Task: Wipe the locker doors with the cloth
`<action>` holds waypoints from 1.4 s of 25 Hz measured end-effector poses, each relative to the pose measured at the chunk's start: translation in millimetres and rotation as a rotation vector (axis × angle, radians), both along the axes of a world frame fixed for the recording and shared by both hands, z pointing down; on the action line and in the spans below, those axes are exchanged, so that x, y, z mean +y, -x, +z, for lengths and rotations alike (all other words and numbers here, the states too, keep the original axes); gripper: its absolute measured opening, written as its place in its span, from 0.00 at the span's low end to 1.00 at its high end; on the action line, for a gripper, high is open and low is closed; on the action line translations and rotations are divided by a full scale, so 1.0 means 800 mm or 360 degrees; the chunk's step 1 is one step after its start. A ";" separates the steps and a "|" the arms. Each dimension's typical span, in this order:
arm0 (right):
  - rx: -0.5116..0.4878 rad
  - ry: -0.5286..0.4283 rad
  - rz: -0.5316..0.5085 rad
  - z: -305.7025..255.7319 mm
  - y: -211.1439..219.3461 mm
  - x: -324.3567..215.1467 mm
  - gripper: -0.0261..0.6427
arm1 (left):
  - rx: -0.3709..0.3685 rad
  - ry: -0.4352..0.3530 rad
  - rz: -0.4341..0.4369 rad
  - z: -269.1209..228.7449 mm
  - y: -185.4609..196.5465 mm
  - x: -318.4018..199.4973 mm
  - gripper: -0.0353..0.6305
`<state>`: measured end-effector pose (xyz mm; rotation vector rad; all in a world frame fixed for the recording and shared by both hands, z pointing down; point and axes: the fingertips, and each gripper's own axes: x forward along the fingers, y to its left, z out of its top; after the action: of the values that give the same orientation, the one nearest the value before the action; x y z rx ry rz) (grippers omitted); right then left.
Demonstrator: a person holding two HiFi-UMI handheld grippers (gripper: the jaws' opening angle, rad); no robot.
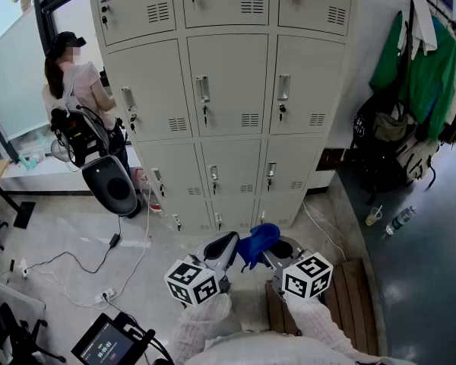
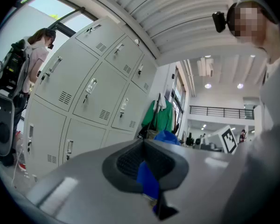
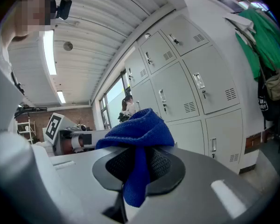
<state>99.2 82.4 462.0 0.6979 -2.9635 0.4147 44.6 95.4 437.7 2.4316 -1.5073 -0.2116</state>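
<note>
Blue cloth [image 1: 258, 239] hangs bunched between the two tongs, which are held low and close together in front of the person's chest. The left tongs [image 1: 229, 245] are closed, with a narrow fold of the cloth [image 2: 147, 181] pinched between their dark ribbed pads in the left gripper view. The right tongs [image 1: 276, 249] are closed too. In the right gripper view most of the cloth [image 3: 137, 127] is heaped over their tips, and a strip runs down through the seam of the pads. Each of the tongs carries its marker cube [image 1: 191, 281] just behind it, nearest the person.

Ahead of both tongs and well apart from them stand the grey locker doors [image 1: 228, 90], in rows of three, each with a handle, a lock and a small vent. The cloth touches none of them. The same doors [image 2: 84, 92] fill the left of the left gripper view and the right of the right gripper view [image 3: 196, 87].

Beyond the left tongs, at the left end of the lockers, a person [image 1: 74, 78] stands by a window. To the right of the right tongs, green garments [image 1: 418, 59] hang above dark bags [image 1: 391, 139]. Cables [image 1: 76, 261] trail over the floor on the left tongs' side, and a tablet [image 1: 106, 344] lies below them.
</note>
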 end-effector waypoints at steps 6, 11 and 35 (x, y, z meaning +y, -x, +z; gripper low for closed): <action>-0.0041 -0.0081 -0.0001 -0.021 0.052 -0.082 0.11 | 0.0015 -0.0049 -0.0008 -0.015 0.056 -0.081 0.05; -0.0109 -0.0179 0.0031 -0.064 0.113 -0.159 0.11 | -0.0045 -0.0124 -0.0003 -0.055 0.128 -0.159 0.06; -0.0070 -0.0356 0.0045 -0.136 0.244 -0.365 0.11 | -0.0144 -0.0185 0.0087 -0.105 0.238 -0.359 0.06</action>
<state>-95.8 -209.4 353.6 0.7608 -3.0757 0.1014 -145.5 -191.6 354.0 2.6027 -1.5019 -0.1855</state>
